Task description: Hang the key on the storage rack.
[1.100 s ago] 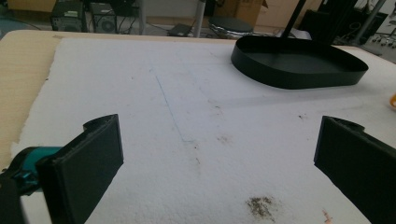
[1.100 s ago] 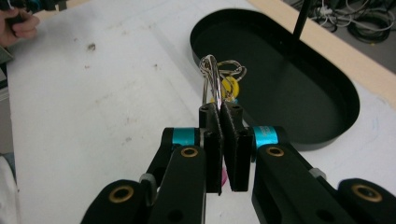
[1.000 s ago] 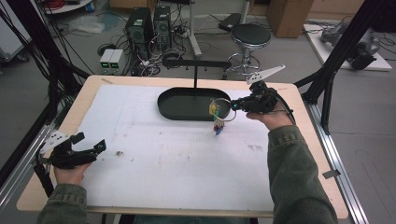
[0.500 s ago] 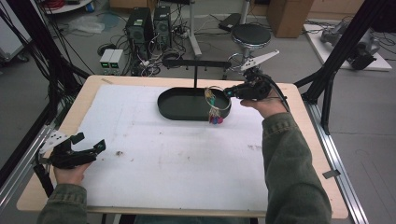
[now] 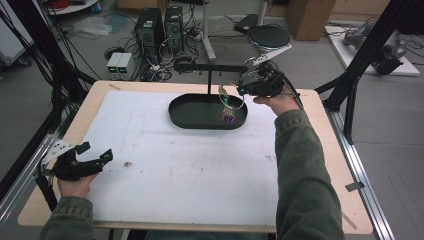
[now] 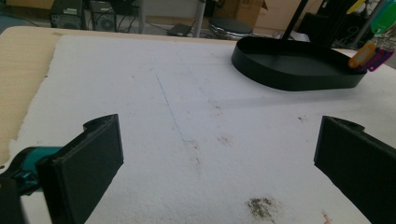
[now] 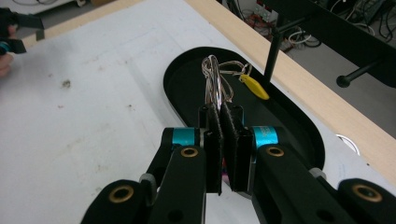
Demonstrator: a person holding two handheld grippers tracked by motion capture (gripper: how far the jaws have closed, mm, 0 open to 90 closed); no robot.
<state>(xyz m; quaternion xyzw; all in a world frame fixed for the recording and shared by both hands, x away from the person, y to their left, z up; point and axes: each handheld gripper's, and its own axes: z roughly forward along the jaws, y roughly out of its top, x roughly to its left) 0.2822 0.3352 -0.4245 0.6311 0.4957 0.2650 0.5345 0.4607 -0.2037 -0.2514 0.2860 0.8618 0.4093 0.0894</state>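
the right gripper (image 5: 243, 88) is clamped on a wire key ring (image 7: 214, 77), its two jaws pressed together on the loop in the right gripper view, with a bunch of coloured key tags (image 5: 228, 118) hanging below it. in the high view the ring and tags are held in the air above the right end of the black oval tray (image 5: 186, 117), near the black stand (image 5: 210, 67) whose post rises from the tray and carries a horizontal bar at the top. in the right gripper view a yellow tag (image 7: 255, 87) dangles off the ring toward the post, and the tray floor lies underneath. the left gripper (image 5: 90, 159) rests low at the near left of the white mat (image 5: 190, 170), well apart from the tray, its jaws spread wide with nothing between them, as the left gripper view shows. the step in hand looks like carrying the keys to the stand, either to hang the ring on the bar or to lower it into the tray; which of the two i cannot tell. if hanging is meant, the next move calls for lining the open part of the loop up with an end of the bar, keeping the tags from snagging on the post, and letting go only once the ring sits on the bar.
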